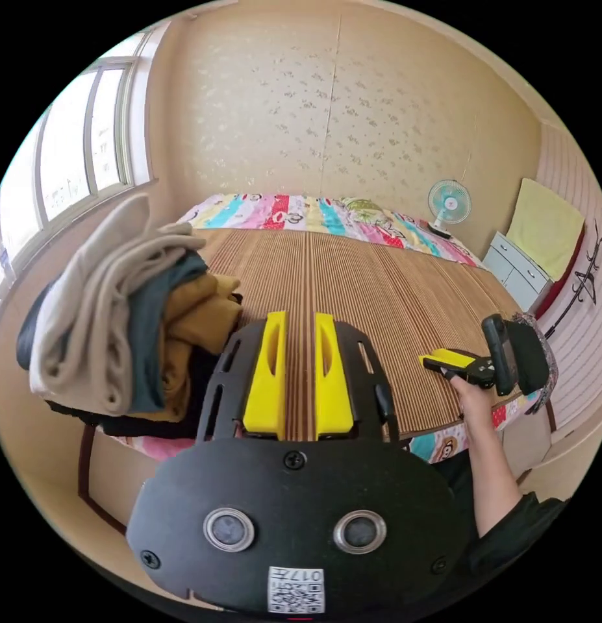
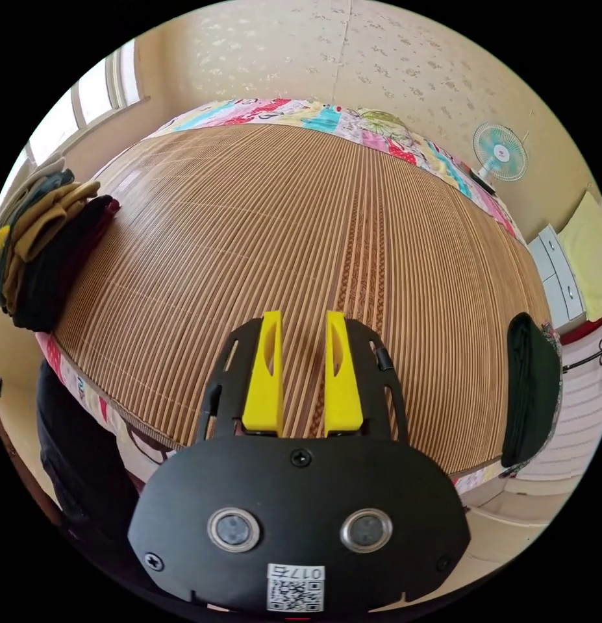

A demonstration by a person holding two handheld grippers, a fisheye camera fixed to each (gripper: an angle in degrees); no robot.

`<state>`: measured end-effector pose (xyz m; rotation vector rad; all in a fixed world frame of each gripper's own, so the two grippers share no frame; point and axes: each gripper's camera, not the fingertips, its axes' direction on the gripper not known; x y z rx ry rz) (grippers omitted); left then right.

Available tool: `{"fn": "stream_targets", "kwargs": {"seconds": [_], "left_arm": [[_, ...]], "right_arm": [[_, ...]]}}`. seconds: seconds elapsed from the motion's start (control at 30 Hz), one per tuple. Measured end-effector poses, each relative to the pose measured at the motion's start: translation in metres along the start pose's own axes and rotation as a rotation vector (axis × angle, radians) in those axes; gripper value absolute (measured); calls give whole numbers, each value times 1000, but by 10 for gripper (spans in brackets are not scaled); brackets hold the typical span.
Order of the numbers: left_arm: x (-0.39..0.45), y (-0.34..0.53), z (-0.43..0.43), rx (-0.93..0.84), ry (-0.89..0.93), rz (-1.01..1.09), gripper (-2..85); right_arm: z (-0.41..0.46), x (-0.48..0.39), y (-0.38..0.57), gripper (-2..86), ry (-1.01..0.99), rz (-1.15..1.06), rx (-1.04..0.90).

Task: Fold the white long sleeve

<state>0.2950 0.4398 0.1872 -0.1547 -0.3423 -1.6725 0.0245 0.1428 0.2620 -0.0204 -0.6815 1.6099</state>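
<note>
I take the bamboo mat (image 2: 249, 214) on the bed as my landmark. Its broad middle lies bare, giving me open room right out to the patchwork sheet (image 1: 294, 214) bordering its far edge.

My left gripper (image 1: 299, 331) hangs over the mat's near edge, jaws slightly parted with nothing between them. My right gripper (image 2: 302, 331) hovers above the mat's near middle, jaws likewise apart and empty; in the left gripper view it (image 1: 447, 360) sits by the mat's right corner, gripped by a hand (image 1: 473, 392).

A pile of clothes (image 1: 119, 311) crowds the mat's left corner, a pale beige-white garment (image 1: 86, 318) draped on top; I cannot tell whether that is the white long sleeve. A dark folded garment (image 2: 531, 389) lies on the mat's right edge. Beyond the far right corner stand a small fan (image 1: 449, 202) and a white cabinet (image 1: 518, 269).

The square code labels on the gripper bodies I leave unread.
</note>
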Motion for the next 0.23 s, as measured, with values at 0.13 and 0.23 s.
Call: {"fn": "stream_targets", "kwargs": {"seconds": [0.13,0.23], "left_arm": [[-60,-38,-58,59,-208,3,86],[-109,-72,-44,-17,-223,-48,117]], "right_arm": [[-23,-32,9,91,93,-35,24],[-34,-41,14,88,57,-20,33]]}}
